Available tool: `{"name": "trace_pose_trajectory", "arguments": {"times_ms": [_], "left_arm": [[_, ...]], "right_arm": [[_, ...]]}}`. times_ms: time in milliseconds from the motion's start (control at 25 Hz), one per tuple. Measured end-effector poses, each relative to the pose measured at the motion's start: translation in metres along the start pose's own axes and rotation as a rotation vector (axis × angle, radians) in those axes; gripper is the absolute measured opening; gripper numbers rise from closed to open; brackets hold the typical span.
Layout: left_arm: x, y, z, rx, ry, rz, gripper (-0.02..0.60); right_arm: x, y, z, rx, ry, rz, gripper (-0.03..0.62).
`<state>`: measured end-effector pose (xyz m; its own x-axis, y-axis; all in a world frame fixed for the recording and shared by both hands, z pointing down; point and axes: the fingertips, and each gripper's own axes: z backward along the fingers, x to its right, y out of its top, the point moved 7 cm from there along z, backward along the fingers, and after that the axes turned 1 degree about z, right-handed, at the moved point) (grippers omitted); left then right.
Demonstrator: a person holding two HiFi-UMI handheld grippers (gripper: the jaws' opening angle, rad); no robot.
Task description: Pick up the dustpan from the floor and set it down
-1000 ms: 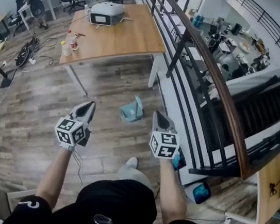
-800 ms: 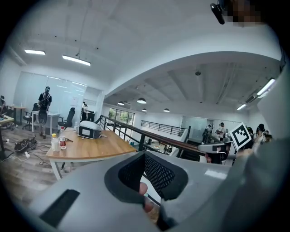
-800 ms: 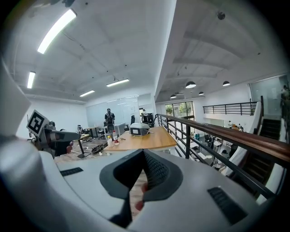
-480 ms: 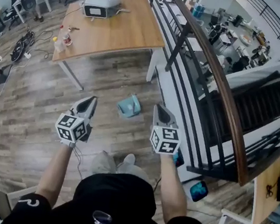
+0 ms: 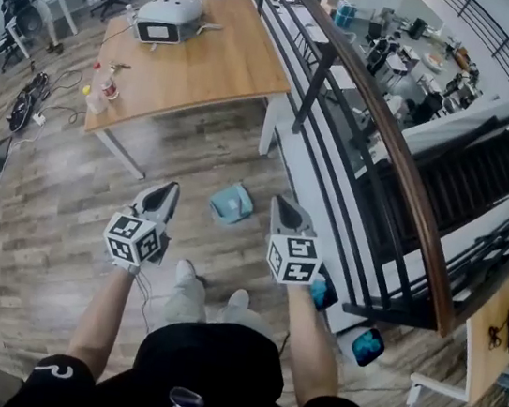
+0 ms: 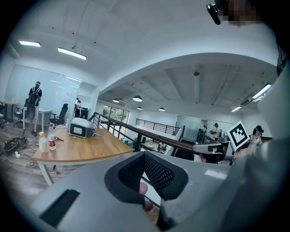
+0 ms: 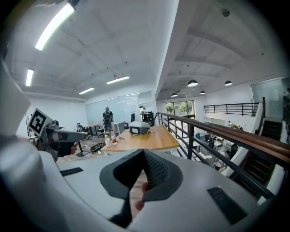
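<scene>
Head view shows the teal dustpan (image 5: 232, 203) on the floor (image 5: 74, 209), contents unclear.

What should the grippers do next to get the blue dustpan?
Probably lower the right gripper toward the dustpan, opening its jaws on the way. The dustpan lies on the floor just ahead, between the two grippers. The right gripper and the left gripper are both shut, empty and held above it.

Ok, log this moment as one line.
phase: pre-grasp | dustpan: on wooden floor, ahead of both tongs, untouched | left tongs: shut, empty | right tongs: shut, empty
</scene>
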<state>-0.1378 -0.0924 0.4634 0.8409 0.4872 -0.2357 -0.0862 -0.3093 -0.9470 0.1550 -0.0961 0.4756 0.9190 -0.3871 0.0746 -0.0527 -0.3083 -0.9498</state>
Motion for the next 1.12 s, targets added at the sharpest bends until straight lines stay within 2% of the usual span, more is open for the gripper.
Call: {"name": "trace_pose_trajectory", "arguments": {"times_ms": [440, 1120], "left_arm": [[-0.032, 0.012, -0.016, -0.001, -0.053, 0.005, -0.005], [-0.076, 0.004, -0.049, -0.015, -0.091, -0.026, -0.005]], "right_arm": [[-0.007, 0.009, -0.027, -0.016, -0.039, -0.012, -0.011], [-0.018, 0.001, -0.087, -0.046, -0.023, 0.0, -0.011]]}}
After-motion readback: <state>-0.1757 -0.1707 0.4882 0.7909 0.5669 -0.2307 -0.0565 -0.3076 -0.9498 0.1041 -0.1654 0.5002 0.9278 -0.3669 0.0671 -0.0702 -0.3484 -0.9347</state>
